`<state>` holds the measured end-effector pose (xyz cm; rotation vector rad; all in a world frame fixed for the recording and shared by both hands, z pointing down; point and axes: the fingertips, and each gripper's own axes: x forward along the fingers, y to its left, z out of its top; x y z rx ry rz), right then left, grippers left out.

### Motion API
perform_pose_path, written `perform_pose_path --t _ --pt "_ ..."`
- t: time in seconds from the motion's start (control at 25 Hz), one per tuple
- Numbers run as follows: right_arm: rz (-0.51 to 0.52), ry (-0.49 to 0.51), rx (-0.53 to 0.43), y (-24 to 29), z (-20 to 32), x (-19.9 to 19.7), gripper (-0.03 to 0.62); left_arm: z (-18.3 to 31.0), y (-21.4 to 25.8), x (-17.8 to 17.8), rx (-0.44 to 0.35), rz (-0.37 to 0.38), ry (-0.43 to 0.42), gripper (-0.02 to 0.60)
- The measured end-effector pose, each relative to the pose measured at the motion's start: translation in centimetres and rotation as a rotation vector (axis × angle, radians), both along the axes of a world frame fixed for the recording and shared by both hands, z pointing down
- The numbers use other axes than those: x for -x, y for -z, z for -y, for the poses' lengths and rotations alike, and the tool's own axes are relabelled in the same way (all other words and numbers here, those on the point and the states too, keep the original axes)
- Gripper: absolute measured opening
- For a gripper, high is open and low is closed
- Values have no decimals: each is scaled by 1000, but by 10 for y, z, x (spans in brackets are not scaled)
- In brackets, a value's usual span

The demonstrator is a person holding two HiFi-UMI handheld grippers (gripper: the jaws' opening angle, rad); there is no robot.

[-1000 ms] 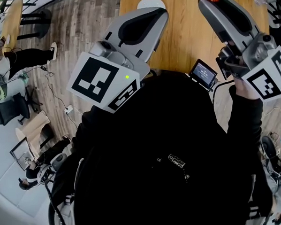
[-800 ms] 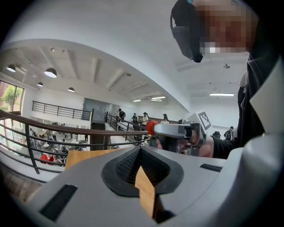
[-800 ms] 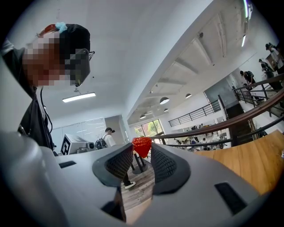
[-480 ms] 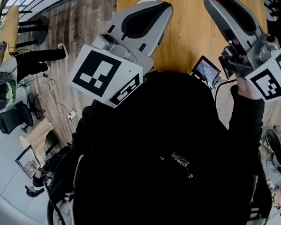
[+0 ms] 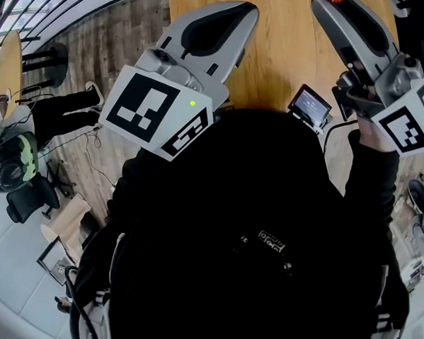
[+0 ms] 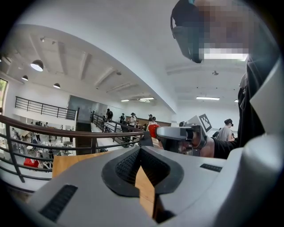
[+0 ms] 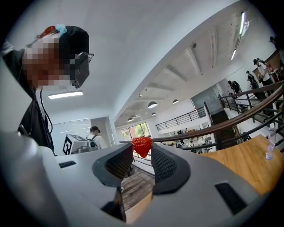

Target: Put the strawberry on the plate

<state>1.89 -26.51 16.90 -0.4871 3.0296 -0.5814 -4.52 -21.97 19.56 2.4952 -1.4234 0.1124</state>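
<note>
Strawberry up in the air, pinched right at the tips of the right gripper. Its fingers are clamped on the red fruit from both sides, the ribbed pads pressing its flanks, and the fruit's top pokes just above them. Below the tips the gap between the pads stands wide and bare. From the head view the fruit is only a sliver of red at the top edge, out over the far part of the wooden worktop.

Over to the left gripper: its fingers are together at the tips, with nothing between them, only a wedge of wood showing through lower down. It reaches over the worktop's near left edge, well apart from the right one.

Between the two, at the worktop's near edge, sits a small screen. A water bottle stands on the wood off to the right gripper's side. A dark railing runs behind the fruit, and a black office chair sits on the floor far left.
</note>
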Motion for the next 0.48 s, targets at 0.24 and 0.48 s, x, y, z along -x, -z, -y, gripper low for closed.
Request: perform_pose_path --t 0.24,0.48 --pt "-7 -41 7 -10 14 -9 137 14 -9 -7 -1 -15 -40 3" --pt "-36 -56 11 -13 16 36 137 16 -18 38 25 -33 -56 3"
